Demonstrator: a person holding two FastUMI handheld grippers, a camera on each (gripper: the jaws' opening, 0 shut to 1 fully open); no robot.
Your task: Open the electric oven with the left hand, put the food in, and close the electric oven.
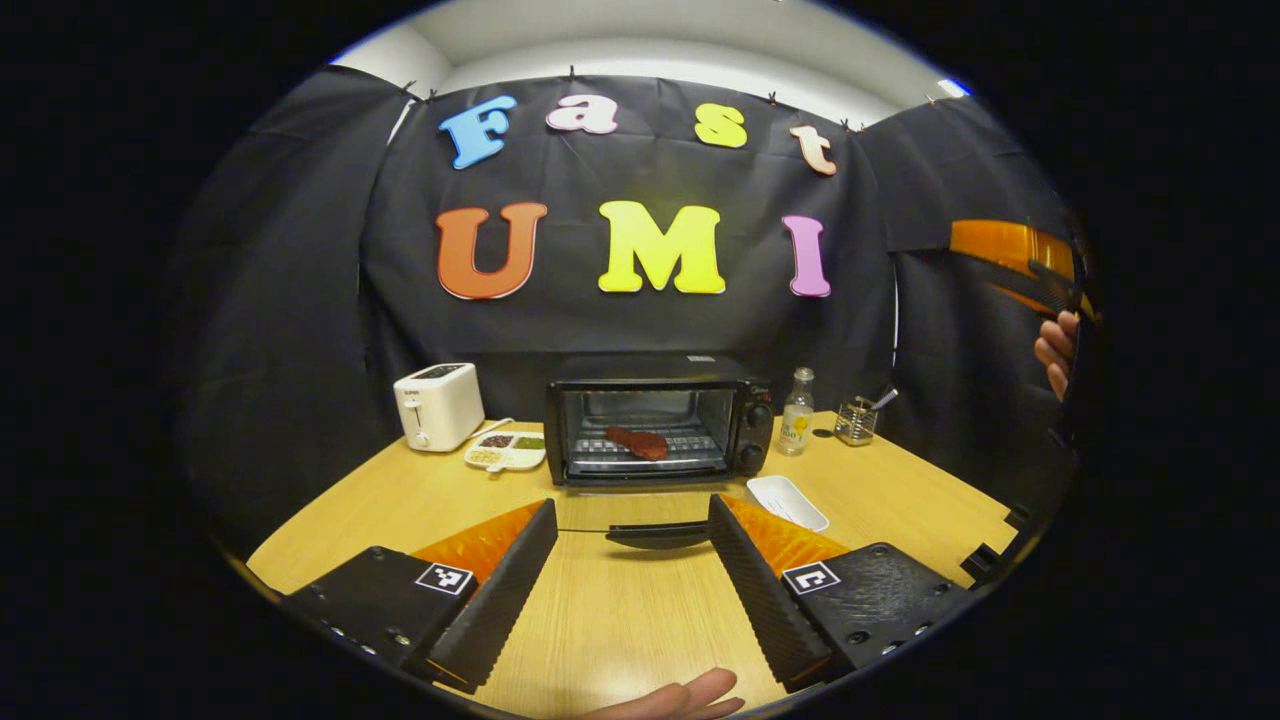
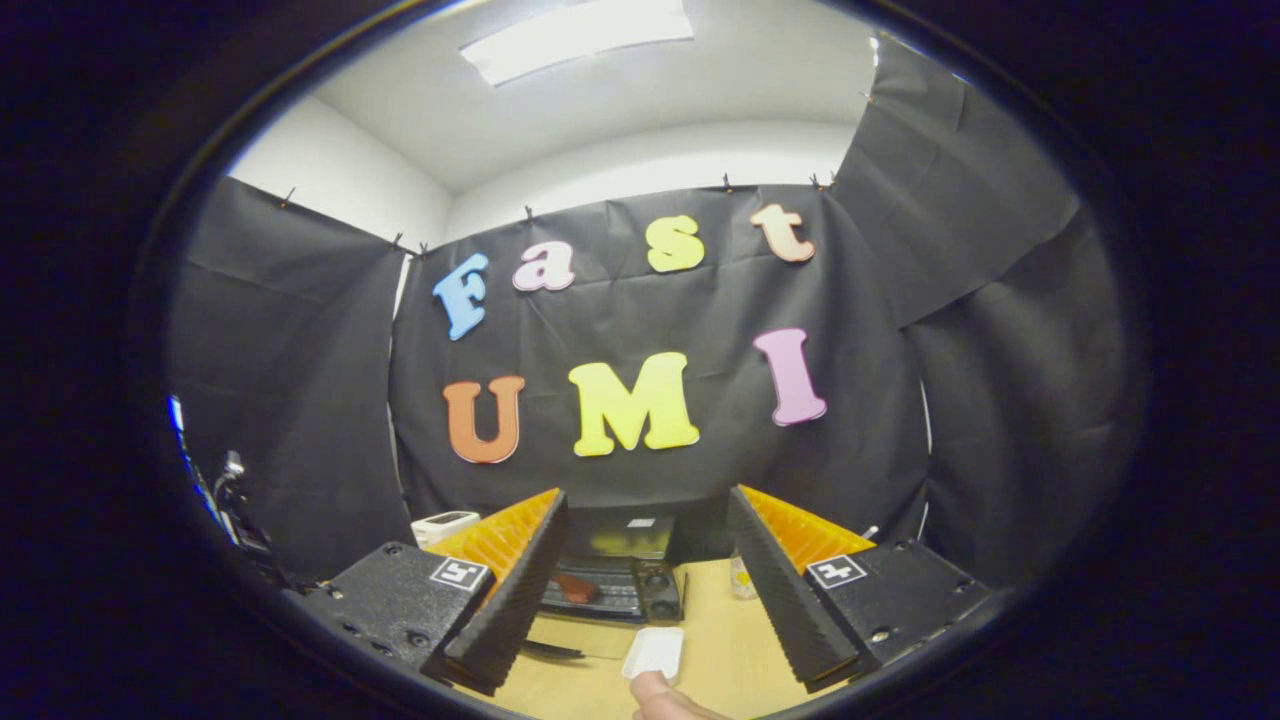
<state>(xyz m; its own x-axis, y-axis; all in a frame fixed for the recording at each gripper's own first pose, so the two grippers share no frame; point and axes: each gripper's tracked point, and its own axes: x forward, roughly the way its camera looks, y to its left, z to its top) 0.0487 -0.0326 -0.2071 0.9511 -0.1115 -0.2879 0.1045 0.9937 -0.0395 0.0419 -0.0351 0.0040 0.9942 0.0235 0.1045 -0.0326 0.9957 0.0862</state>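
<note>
Both claws, left (image 1: 632, 560) and right (image 2: 647, 585), spread empty facing open oven (image 1: 655, 418) with meat (image 1: 638, 442) on rack; no legible labels.

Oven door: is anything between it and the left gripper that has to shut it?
Nothing visible. The open oven door lies flat just ahead of the open left gripper. The white dish sits off to its right, and the food is already inside.
</note>
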